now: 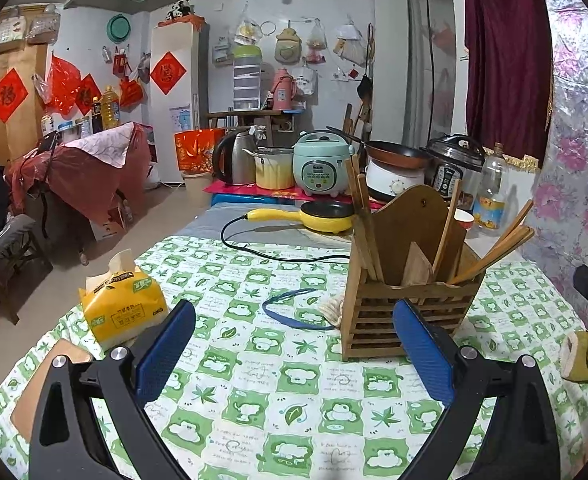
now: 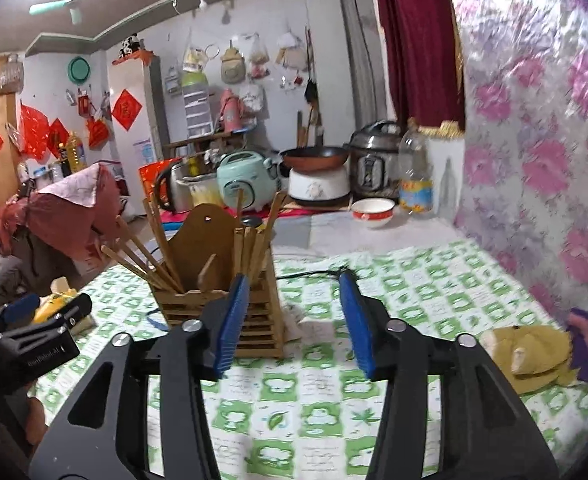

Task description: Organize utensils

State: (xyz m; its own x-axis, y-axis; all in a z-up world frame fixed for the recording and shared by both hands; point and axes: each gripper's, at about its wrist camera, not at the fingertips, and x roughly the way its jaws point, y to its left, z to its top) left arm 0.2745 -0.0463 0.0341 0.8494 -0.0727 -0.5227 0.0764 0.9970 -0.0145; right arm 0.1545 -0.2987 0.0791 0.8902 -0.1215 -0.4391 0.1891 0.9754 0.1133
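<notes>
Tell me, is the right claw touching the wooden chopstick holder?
Cannot tell. In the right wrist view, the right claw overlaps the holder, showing no clear gap or contact.

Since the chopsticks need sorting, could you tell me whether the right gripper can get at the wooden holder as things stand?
Probably yes: the right gripper is open and empty, and the wooden holder stands just ahead, slightly toward its left finger, with nothing between.

The black left gripper (image 1: 294, 344) with blue pads is held wide open, nothing gripped. The matching right gripper (image 2: 294, 320) is likewise held open, empty.
</notes>
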